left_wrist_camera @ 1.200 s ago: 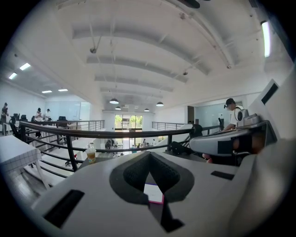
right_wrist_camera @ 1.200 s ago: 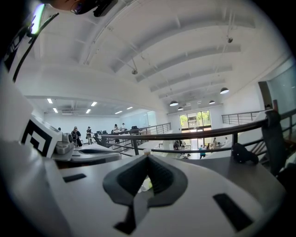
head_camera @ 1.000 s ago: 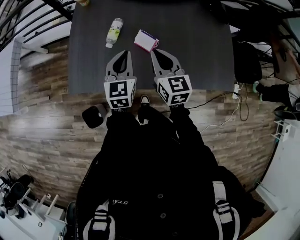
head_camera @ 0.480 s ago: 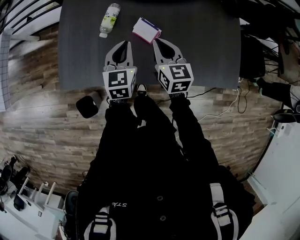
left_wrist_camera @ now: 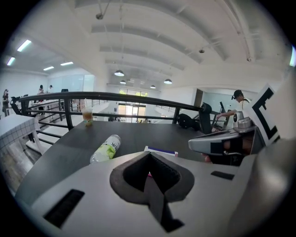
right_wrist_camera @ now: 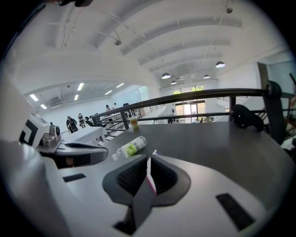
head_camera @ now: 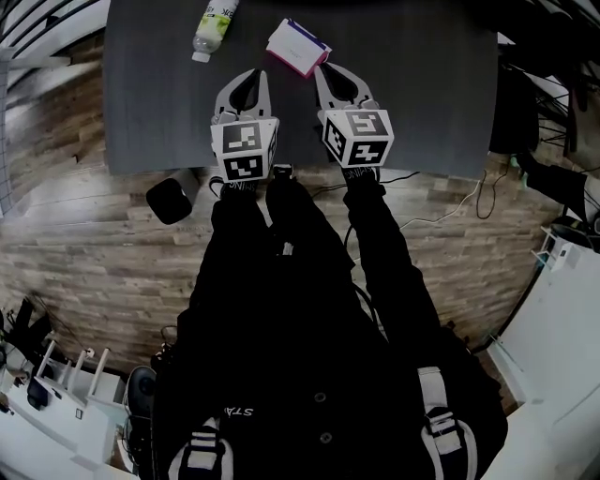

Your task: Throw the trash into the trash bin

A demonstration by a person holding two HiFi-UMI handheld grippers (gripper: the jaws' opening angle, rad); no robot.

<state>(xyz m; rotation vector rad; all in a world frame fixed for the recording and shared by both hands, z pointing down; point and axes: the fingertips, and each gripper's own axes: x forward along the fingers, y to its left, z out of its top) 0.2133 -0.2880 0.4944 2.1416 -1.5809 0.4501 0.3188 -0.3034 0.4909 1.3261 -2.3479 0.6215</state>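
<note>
A white box with a pink and purple edge (head_camera: 298,49) lies on the dark grey table (head_camera: 422,84). A clear plastic bottle with a green label (head_camera: 212,23) lies to its left. My right gripper (head_camera: 323,68) is shut and empty, its tip just beside the box's near right corner. My left gripper (head_camera: 253,75) is also shut and empty, a little short of the box and to its left. In the left gripper view the bottle (left_wrist_camera: 105,149) and the box (left_wrist_camera: 161,151) lie just beyond the jaws. In the right gripper view a sliver of the box (right_wrist_camera: 150,176) shows at the jaw tips.
A black bin-like object (head_camera: 171,200) stands on the wooden floor by the table's near left corner. A cup with a drink (left_wrist_camera: 87,115) stands at the table's far edge by a black railing (left_wrist_camera: 115,97). Cables (head_camera: 441,211) run over the floor at right.
Both grippers have sunk toward the table top and edged closer to the box. Both stayed shut. The bottle and box have not moved on the table.
</note>
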